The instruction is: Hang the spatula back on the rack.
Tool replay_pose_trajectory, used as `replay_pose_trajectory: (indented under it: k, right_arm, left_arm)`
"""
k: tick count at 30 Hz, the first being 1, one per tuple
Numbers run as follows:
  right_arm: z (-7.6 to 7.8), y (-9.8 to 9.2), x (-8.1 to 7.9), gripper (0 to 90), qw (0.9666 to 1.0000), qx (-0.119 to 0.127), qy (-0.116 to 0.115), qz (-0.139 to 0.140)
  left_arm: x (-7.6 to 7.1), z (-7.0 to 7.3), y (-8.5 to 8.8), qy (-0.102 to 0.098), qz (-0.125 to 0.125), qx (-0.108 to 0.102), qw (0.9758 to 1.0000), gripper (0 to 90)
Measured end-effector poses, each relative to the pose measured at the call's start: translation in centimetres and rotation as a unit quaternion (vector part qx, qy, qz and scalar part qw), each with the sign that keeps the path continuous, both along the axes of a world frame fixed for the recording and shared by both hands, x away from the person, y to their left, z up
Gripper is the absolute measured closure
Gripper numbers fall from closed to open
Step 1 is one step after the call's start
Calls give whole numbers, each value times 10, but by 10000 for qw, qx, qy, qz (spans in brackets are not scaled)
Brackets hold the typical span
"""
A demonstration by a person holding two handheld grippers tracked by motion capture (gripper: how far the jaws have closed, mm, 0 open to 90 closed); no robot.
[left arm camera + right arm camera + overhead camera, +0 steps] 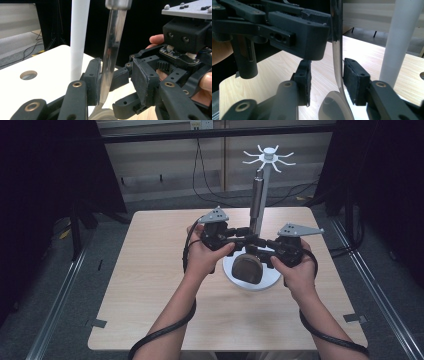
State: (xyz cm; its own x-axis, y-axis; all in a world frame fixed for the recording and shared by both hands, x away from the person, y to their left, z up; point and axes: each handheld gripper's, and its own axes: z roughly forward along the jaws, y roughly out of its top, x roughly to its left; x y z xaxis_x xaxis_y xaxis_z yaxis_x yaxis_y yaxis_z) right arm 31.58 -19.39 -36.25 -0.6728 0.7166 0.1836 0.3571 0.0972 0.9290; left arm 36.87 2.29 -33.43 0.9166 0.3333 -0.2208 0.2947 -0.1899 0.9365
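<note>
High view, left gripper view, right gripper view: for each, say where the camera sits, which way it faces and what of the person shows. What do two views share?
High view: above the person's side, facing forward and down at the table; both forearms and hands show.
Left gripper view: on the left gripper, looking along its jaws at the ladle handle; the other hand's fingers show.
Right gripper view: on the right gripper, facing the same handle; a bit of hand shows at the left edge.
Shared: both gripper views show the white pole.

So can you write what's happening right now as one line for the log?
left gripper: open, jaws around ladle handle | right gripper: open, jaws around handle | ladle hangs from white stand | table
</note>
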Motion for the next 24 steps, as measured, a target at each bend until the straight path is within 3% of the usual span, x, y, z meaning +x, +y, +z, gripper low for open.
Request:
replay_pose_trajectory:
  k: [3,24]
  right_arm:
    - [-2,1,1,545,10000,-50,-21,-47]
    - [-8,1,3,430,9999,-52,51,-130]
  left_arm:
    - [0,-1,-1,-10,19,20,10000,538]
    - [2,-4,3,9,134,81,9999,438]
